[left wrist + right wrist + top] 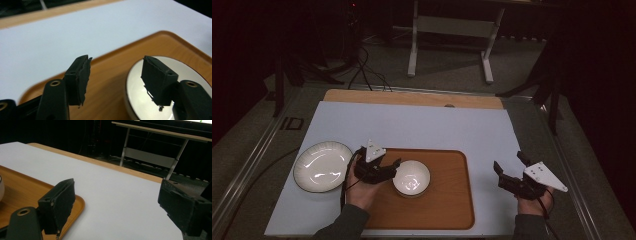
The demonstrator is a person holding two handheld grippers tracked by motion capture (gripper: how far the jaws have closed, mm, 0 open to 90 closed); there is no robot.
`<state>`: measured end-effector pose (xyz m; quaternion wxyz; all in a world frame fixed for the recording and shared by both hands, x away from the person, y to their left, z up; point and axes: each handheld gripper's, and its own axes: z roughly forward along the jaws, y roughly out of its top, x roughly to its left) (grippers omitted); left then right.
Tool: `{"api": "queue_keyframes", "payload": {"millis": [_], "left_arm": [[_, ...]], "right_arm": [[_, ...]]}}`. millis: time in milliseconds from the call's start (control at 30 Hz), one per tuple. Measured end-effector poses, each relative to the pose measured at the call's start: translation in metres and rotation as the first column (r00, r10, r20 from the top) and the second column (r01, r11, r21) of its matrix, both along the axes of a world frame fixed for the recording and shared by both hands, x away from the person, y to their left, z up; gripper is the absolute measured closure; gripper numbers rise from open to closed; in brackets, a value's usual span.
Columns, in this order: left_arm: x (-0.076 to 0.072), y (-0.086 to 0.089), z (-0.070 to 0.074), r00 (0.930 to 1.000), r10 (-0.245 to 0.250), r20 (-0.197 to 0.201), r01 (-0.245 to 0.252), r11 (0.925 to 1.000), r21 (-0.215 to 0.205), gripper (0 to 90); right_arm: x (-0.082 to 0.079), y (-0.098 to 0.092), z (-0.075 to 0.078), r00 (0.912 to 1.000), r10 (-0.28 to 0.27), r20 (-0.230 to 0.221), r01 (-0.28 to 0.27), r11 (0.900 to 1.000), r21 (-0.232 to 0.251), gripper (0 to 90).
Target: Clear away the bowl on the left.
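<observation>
A white bowl stands on a brown wooden tray near the front of the table. My left gripper hovers at the bowl's left rim, held by a hand coming from below. In the left gripper view, this gripper is open: one jaw is over the bowl and the other over the tray, with the rim between them and untouched. My right gripper is open and empty over the pale mat, right of the tray. In the right gripper view, this gripper spans bare mat, with the tray's corner at its left.
A white plate with a dark rim lies on the mat left of the tray. The light blue mat covers a wooden tabletop. Beyond the table stand a white-legged bench and cables on the floor.
</observation>
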<state>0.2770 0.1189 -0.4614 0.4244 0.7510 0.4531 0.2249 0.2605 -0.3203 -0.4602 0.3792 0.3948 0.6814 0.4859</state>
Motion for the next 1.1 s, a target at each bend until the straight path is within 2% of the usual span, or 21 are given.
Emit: {"api": "queue_keyframes", "payload": {"millis": [233, 300, 467, 567, 600, 633, 667, 800, 867, 900, 933, 967, 1000, 1100], "left_arm": [[-0.004, 0.023, 0.014, 0.9964, 0.062, 0.058, -0.063, 0.9980, 0.008, 34.2], [-0.006, 0.028, 0.019, 0.9923, 0.093, 0.081, -0.097, 0.9945, 0.040, 31.7], [-0.013, 0.046, 0.029, 0.9831, 0.136, 0.122, -0.142, 0.9890, 0.040, 27.7], [-0.015, 0.058, 0.032, 0.9723, 0.184, 0.144, -0.192, 0.9808, 0.037, 26.3], [-0.015, 0.058, 0.032, 0.9723, 0.184, 0.144, -0.192, 0.9808, 0.037, 26.0], [-0.017, 0.067, 0.032, 0.9642, 0.214, 0.157, -0.222, 0.9743, 0.036, 26.0], [-0.017, 0.070, 0.032, 0.9622, 0.221, 0.159, -0.230, 0.9726, 0.036, 25.2], [-0.018, 0.087, 0.033, 0.9530, 0.261, 0.155, -0.265, 0.9642, 0.009, 23.6], [-0.021, 0.095, 0.034, 0.9428, 0.291, 0.163, -0.297, 0.9547, 0.014, 21.1], [-0.022, 0.098, 0.035, 0.9398, 0.298, 0.167, -0.305, 0.9523, 0.014, 20.7], [-0.022, 0.098, 0.035, 0.9398, 0.298, 0.167, -0.305, 0.9523, 0.014, 19.3], [-0.023, 0.105, 0.034, 0.9336, 0.318, 0.166, -0.324, 0.9461, 0.011, 17.9], [-0.023, 0.109, 0.034, 0.9325, 0.322, 0.163, -0.327, 0.9449, 0.004, 17.1], [-0.025, 0.118, 0.030, 0.9221, 0.354, 0.157, -0.354, 0.9348, -0.026, 15.7]], "right_arm": [[0.000, 0.000, 0.000, 1.0000, 0.000, 0.001, 0.000, 1.000, 0.005, 13.7], [0.000, 0.000, 0.000, 1.0000, 0.001, 0.000, -0.001, 1.000, 0.004, 13.7], [0.000, 0.000, 0.000, 1.0000, -0.001, -0.001, 0.001, 1.000, 0.006, 13.7], [-0.001, 0.000, 0.000, 1.0000, -0.003, 0.001, 0.003, 1.000, 0.007, 13.7], [-0.001, 0.000, 0.000, 1.0000, -0.003, 0.001, 0.003, 1.000, 0.007, 13.7], [-0.001, 0.000, 0.000, 1.0000, -0.004, 0.001, 0.004, 1.000, 0.007, 13.7], [0.000, 0.000, 0.000, 1.0000, -0.003, 0.001, 0.003, 1.000, 0.008, 13.7], [0.000, 0.000, 0.000, 1.0000, -0.002, 0.000, 0.002, 1.000, 0.008, 13.7], [0.001, -0.001, 0.000, 1.0000, -0.004, 0.000, 0.004, 1.000, 0.007, 13.7], [0.001, -0.001, 0.000, 1.0000, -0.007, -0.001, 0.007, 1.000, 0.009, 13.7], [0.001, -0.001, 0.000, 1.0000, -0.007, -0.001, 0.007, 1.000, 0.009, 13.7], [0.000, -0.001, 0.000, 1.0000, -0.008, -0.001, 0.008, 1.000, 0.009, 13.7], [0.000, -0.001, 0.000, 1.0000, -0.008, -0.001, 0.008, 1.000, 0.010, 13.7], [0.000, -0.001, 0.000, 0.9999, -0.010, -0.001, 0.010, 1.000, 0.010, 13.7]]}}
